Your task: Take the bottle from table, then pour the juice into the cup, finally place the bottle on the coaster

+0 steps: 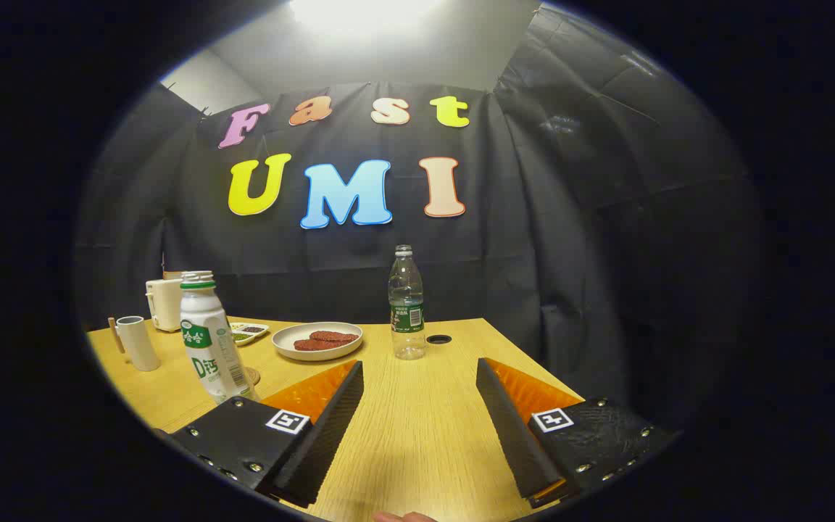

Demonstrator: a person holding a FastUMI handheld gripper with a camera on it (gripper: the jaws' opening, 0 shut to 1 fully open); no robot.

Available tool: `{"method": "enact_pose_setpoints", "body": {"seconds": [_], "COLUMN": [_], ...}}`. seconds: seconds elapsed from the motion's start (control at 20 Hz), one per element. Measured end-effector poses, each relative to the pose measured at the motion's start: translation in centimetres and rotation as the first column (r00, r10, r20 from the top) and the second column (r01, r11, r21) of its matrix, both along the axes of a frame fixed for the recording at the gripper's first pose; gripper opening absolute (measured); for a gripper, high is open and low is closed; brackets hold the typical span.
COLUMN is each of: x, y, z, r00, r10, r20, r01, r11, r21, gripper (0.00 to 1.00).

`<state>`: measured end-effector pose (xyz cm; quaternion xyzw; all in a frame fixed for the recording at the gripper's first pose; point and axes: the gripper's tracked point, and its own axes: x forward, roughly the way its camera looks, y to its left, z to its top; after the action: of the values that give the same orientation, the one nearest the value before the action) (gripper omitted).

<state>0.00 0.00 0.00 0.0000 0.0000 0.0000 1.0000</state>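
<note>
Wooden tabletop [417,435] carries all items. Hand-held gripper [419,377] is released, fingers spread apart over bare wood, grasping nothing. White bottle [213,341] stands upright just left of the left finger, on a coaster [252,375]. Cup [138,342] stands left of the bottle.

The juice bottle [212,341] is white plastic with a green band under its cap and a green-and-white label. It stands upright on the table [417,428], at about ten o'clock from the spread fingers, just beyond the left one. The cup [139,342], a pale cylinder with a handle, stands upright at nine o'clock from the bottle, apart from it. The coaster [252,375] shows as a thin round edge peeking out at the bottle's foot.
</note>
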Motion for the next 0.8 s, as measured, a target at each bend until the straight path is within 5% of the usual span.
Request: {"method": "enact_pose_setpoints", "body": {"seconds": [0.6, 0.8], "x": [-2.8, -5.3], "y": [5.0, 9.5], "z": [10.2, 10.7], "r00": [0.998, 0.994], "r10": [0.031, 0.101], "r20": [0.060, 0.036], "r01": [-0.030, -0.100], "r11": [0.999, 0.995], "r21": [-0.026, -0.027], "gripper": [0.96, 0.96]}}
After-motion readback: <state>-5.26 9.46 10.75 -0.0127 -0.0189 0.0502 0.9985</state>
